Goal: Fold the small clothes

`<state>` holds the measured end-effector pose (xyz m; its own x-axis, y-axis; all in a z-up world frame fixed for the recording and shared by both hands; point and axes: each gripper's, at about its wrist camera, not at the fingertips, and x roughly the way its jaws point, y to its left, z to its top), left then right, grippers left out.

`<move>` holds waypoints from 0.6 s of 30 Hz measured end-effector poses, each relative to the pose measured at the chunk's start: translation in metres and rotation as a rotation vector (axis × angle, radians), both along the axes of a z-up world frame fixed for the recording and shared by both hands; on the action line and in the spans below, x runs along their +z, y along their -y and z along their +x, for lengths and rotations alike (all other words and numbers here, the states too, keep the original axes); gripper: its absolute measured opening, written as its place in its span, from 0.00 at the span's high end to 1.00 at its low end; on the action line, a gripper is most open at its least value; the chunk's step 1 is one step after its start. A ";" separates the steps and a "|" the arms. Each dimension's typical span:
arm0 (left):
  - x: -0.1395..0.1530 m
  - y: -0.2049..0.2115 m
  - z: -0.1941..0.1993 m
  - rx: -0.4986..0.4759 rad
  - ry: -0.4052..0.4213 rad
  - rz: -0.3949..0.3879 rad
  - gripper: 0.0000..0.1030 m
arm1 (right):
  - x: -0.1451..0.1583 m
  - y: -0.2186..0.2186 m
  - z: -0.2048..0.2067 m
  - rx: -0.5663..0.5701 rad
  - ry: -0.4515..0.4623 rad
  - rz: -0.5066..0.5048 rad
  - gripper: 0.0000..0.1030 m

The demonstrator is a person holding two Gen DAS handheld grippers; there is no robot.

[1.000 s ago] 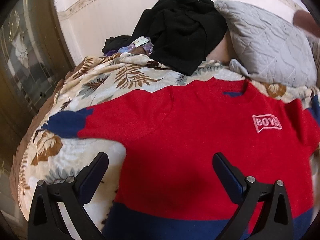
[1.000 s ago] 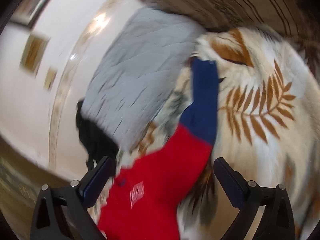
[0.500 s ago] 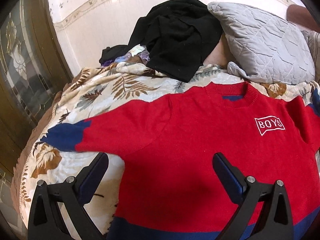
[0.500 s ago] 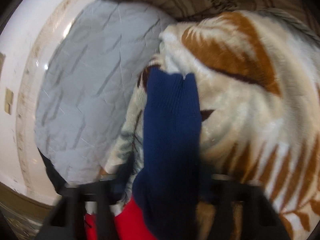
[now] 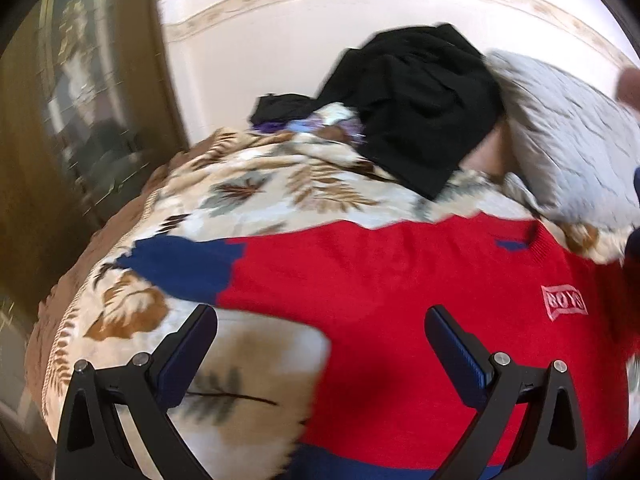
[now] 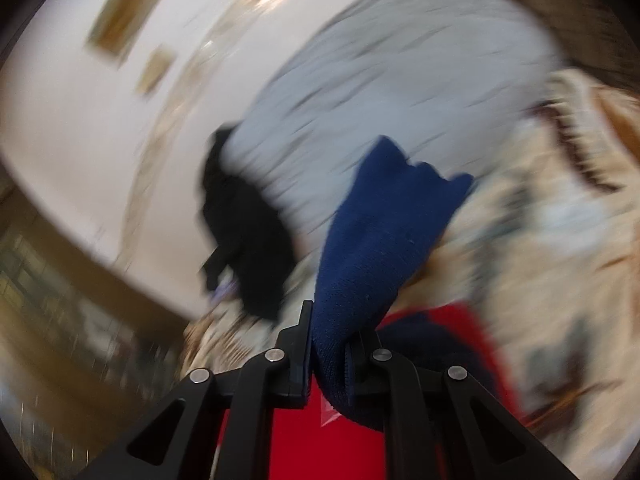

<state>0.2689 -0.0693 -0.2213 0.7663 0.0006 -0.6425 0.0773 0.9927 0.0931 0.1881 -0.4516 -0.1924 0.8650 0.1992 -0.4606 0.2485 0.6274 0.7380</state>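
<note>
Right gripper (image 6: 329, 364): jaws closed on the blue cuff (image 6: 384, 232) of the sweater's sleeve. The knit is bunched between them, and the loose end of the cuff flops upward past the jaws. The right wrist view is heavily blurred, so little else reads with certainty.

Left gripper (image 5: 320, 344): jaws spread wide, holding nothing, poised above the sweater (image 5: 400, 300) near its left armpit region.

Sweater location: red body lies face up and flat on the leaf-print blanket (image 5: 256, 184) covering the bed. The other sleeve extends sideways and ends in a blue cuff (image 5: 180, 264). A blue hem band runs along the near edge. A small white "BOYS" patch (image 5: 564, 302) sits on the chest.

Handling judgement: soft, light knit with no stiffness; it will drape and sag wherever unsupported. The ribbed surface looks grippy, so slipping seems unlikely, but the fabric may stretch if pulled hard. It may also drag on the plush blanket.

Grip points, judged: cuffs for the sleeves, then shoulder seam and hem corner for the side folds. The cuff already held suits carrying that sleeve across the chest.

Surroundings: a black garment (image 5: 420, 120) is heaped at the head of the bed, beside a grey quilted pillow (image 5: 568, 140).
</note>
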 end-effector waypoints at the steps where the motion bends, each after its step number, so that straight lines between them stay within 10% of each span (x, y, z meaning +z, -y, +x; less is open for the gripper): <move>1: 0.001 -0.007 0.001 0.017 0.006 -0.003 0.00 | 0.002 -0.028 0.012 0.052 0.001 -0.012 0.87; 6: 0.003 -0.056 0.013 0.129 0.001 -0.001 0.00 | -0.021 -0.124 0.052 0.231 -0.040 0.040 0.81; 11: -0.002 -0.111 0.029 0.252 -0.067 -0.078 0.00 | -0.050 -0.171 0.054 0.369 -0.083 0.141 0.24; 18: -0.014 -0.161 0.040 0.372 -0.125 -0.155 0.00 | -0.058 -0.143 0.009 0.273 -0.118 0.059 0.27</move>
<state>0.3089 0.0918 -0.2349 0.6484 0.1585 -0.7446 -0.2878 0.9565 -0.0471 0.1976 -0.3085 -0.2503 0.7165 0.4467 -0.5358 0.1627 0.6399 0.7510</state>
